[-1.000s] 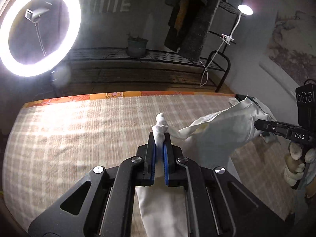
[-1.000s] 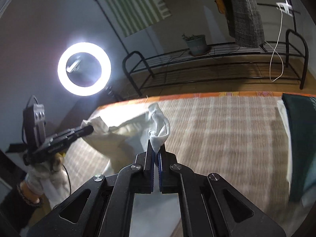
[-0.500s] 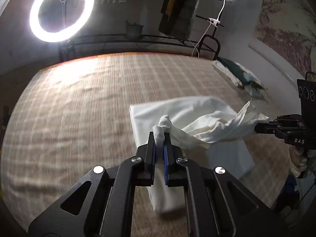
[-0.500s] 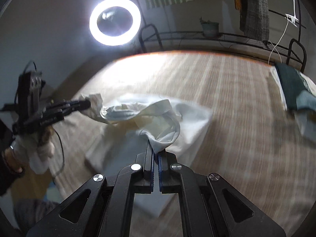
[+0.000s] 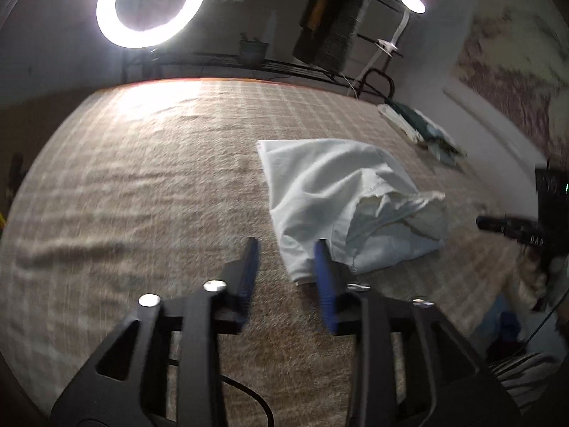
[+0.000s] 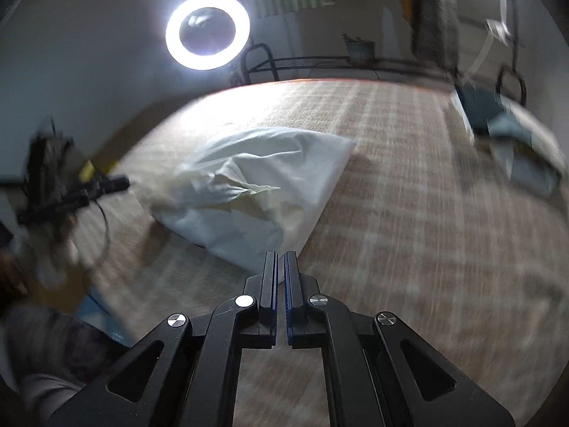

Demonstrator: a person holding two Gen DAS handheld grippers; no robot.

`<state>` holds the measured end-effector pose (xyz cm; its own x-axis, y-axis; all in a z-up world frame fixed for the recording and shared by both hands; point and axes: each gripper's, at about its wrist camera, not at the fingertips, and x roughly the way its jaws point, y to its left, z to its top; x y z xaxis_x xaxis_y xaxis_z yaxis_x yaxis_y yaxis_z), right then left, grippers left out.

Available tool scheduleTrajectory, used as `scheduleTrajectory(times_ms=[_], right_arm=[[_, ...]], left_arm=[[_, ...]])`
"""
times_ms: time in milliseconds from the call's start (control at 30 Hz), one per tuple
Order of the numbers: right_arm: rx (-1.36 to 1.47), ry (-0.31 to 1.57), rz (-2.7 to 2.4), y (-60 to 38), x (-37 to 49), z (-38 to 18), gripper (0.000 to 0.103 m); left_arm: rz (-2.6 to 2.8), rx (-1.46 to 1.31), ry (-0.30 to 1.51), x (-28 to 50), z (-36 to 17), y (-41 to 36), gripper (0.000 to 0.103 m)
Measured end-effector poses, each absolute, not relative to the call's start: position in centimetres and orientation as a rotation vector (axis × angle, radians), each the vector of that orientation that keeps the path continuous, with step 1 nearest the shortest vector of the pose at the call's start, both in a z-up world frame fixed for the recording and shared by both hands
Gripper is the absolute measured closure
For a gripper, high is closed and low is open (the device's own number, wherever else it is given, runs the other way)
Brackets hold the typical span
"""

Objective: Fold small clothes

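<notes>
left gripper [image 5: 284, 263]: nearest in the left wrist view; its jaws are opening, the fingers [image 5: 249, 267] apart with only mat showing between them. The near corner of the cloth lies just beside the right-hand finger; whether it touches is unclear.
right gripper [image 6: 281, 267]: fingers [image 6: 270, 270] clenched together with nothing visibly caught between them; the tips sit at the cloth's near edge.
white garment [image 5: 341, 206]: lies on the checked mat [image 5: 142, 195], folded over itself, roughly wedge-shaped, with a rumpled, puffed layer and a loose raw edge toward the right gripper's side.
handling: judged light, soft and limp; it will sag and crease wherever it is not supported, and will not slip much on the woven mat. Nothing fragile.
where to hold: probably the two near corners or the loose hem, pinched through all layers so the fold travels together; the puffed middle looks a poor grip.
risk: air trapped under the top layer may leave the fold uneven unless pressed flat.
folded clothes [image 5: 423, 131]: a darker stack, well apart, at the mat's far edge.
ring light [image 5: 151, 3]: beyond the mat, bright.
</notes>
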<state>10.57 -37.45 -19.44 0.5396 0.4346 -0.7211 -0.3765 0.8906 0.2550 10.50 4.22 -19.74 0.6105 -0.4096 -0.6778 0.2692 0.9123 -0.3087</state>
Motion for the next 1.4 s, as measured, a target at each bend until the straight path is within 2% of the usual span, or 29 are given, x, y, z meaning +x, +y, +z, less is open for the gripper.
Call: scheduleTrajectory(times_ms=[67,100,133,233,300,400,467,500,533,567,800,933,1000,1067,1100,1133,1167,1200,1300,1400], right_arm=[[0.16,0.891,0.48,-38.1,10.7,-19.6,0.09],[0.213,0.905,0.461,-38.5,11.1,-19.9,0.081],[0.265,0.908,0.449,-38.8,11.5,-20.1,0.078],[0.293,0.881,0.455,-37.6,11.7,-20.5,0.078],[0.197,0.881,0.464,-35.8,12.1,-20.6,0.073],[0.021,0.903,0.442,-33.0,12.6,-21.4,0.072],[-0.088,0.904,0.393,-31.7,13.0,-22.2,0.073],[-0.147,0.9,0.377,-30.9,13.2,-22.5,0.09],[-0.176,0.893,0.377,-30.5,13.0,-22.6,0.101],[-0.214,0.889,0.383,-30.0,12.9,-22.6,0.101],[-0.72,0.635,0.337,-26.8,7.5,-19.9,0.102],[-0.893,0.646,0.364,-26.4,5.2,-22.1,0.102],[-0.812,0.692,0.376,-27.3,4.7,-22.2,0.101],[-0.627,0.751,0.394,-28.9,5.2,-21.2,0.096],[-0.484,0.791,0.403,-30.3,5.8,-20.7,0.083],[-0.369,0.822,0.402,-31.5,6.4,-20.5,0.064],[-0.251,0.845,0.393,-32.7,6.8,-20.3,0.06],[-0.123,0.864,0.386,-34.0,7.4,-20.4,0.059],[0.106,0.965,0.393,-35.5,9.0,-21.9,0.059],[0.213,1.029,0.391,-35.7,10.1,-23.8,0.059]], left_arm=[[-0.387,-0.318,0.879,11.2,-20.5,5.5,0.065],[-0.387,-0.378,0.904,11.7,-20.9,5.8,0.065],[-0.391,-0.443,0.93,12.1,-21.4,6.1,0.065],[-0.403,-0.536,0.98,12.8,-22.3,5.7,0.065],[-0.41,-0.551,1.019,13.1,-22.9,4.9,0.065],[-0.408,-0.59,1.068,13.3,-24.2,4.1,0.065],[-0.406,-0.595,1.083,13.4,-24.7,3.5,0.065],[-0.408,-0.593,1.085,13.5,-24.8,3.3,0.077],[-0.397,-0.579,1.089,13.6,-24.9,3.1,0.09],[-0.388,-0.564,1.093,13.6,-24.9,3.0,0.101],[-0.395,-0.574,1.077,13.1,-24.3,4.6,0.101],[-0.408,-0.553,1.093,12.6,-25.0,4.6,0.101],[-0.402,-0.546,1.093,12.4,-25.1,4.7,0.101],[-0.402,-0.566,1.098,12.3,-25.2,5.1,0.1],[-0.402,-0.58,1.101,12.4,-25.2,5.3,0.094],[-0.403,-0.601,1.097,12.4,-25.3,5.7,0.089],[-0.398,-0.614,1.089,12.4,-25.2,5.9,0.076],[-0.389,-0.634,1.081,12.4,-25.3,6.2,0.07],[-0.389,-0.706,1.094,12.8,-25.8,6.6,0.07],[-0.415,-0.706,1.096,13.0,-25.8,5.7,0.07]])
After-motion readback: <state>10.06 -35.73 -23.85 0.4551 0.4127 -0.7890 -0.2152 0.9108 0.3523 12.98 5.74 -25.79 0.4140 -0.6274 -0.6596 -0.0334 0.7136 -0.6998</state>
